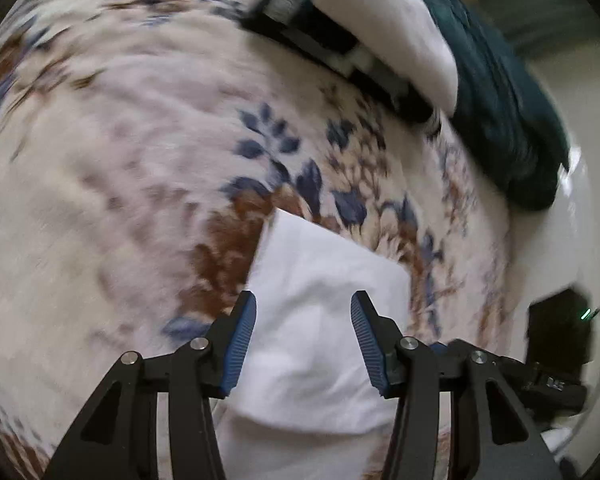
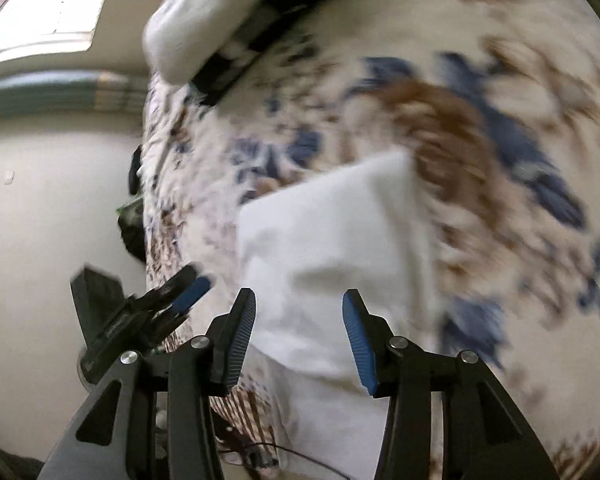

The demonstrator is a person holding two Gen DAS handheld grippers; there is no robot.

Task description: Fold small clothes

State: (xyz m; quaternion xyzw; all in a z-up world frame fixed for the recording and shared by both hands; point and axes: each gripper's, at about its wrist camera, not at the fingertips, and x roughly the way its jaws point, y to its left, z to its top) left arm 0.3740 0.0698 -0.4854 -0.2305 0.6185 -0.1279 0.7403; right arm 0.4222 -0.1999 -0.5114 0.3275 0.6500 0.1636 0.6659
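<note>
The white folded cloth (image 1: 320, 300) lies on the floral bedspread (image 1: 120, 140), low in the centre of both views; its near edge is cut off behind the tongs. The left tongs (image 1: 303, 344) and right tongs (image 2: 299, 340) are released, with the cloth seen between their blue pads, not pressed. Both views are blurred. At the upper edge lies a white pillow (image 1: 388, 28) on a black checked cloth (image 1: 320, 44).

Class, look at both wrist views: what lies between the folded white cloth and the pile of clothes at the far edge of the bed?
Only bare floral blanket. In both wrist views nothing sits between the white cloth and the pile.
</note>
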